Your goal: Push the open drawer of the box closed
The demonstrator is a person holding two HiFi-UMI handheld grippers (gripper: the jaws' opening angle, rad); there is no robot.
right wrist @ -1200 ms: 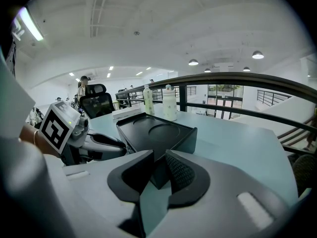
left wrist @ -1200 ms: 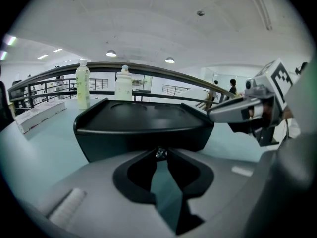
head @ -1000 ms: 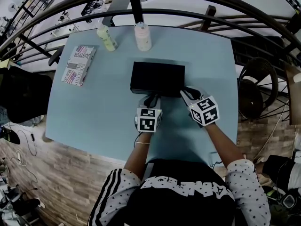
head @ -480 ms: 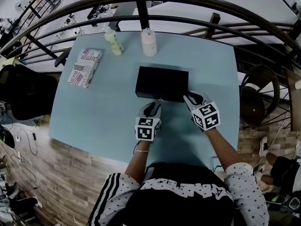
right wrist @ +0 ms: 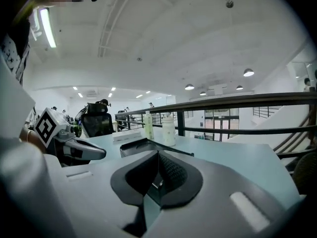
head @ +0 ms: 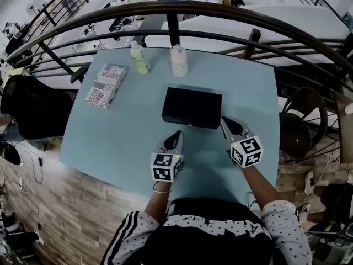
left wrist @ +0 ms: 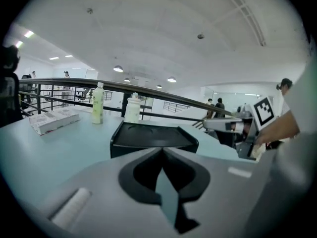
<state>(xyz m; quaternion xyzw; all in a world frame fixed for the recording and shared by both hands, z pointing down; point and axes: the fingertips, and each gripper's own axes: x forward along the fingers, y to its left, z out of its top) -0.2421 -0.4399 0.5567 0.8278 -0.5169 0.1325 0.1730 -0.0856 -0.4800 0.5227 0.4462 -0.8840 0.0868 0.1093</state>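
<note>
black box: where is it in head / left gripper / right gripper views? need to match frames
Head view: black box at picture centre.
Left gripper view: black box at centre, straight beyond the jaws.
Right gripper view: black box left of centre, its lower part cut off by the jaws.
Shared landmark: white bottle standing just behind the box, also seen at and.

The person is wearing a black top (head: 215,210) with white lettering and white, dark-dotted sleeves (head: 284,225). A thin bracelet (head: 160,191) is circling the wrist just behind the left gripper (head: 177,133); it and the right gripper (head: 224,121) are showing grey jaws and white cubes (head: 165,167) bearing black square markers.
</note>
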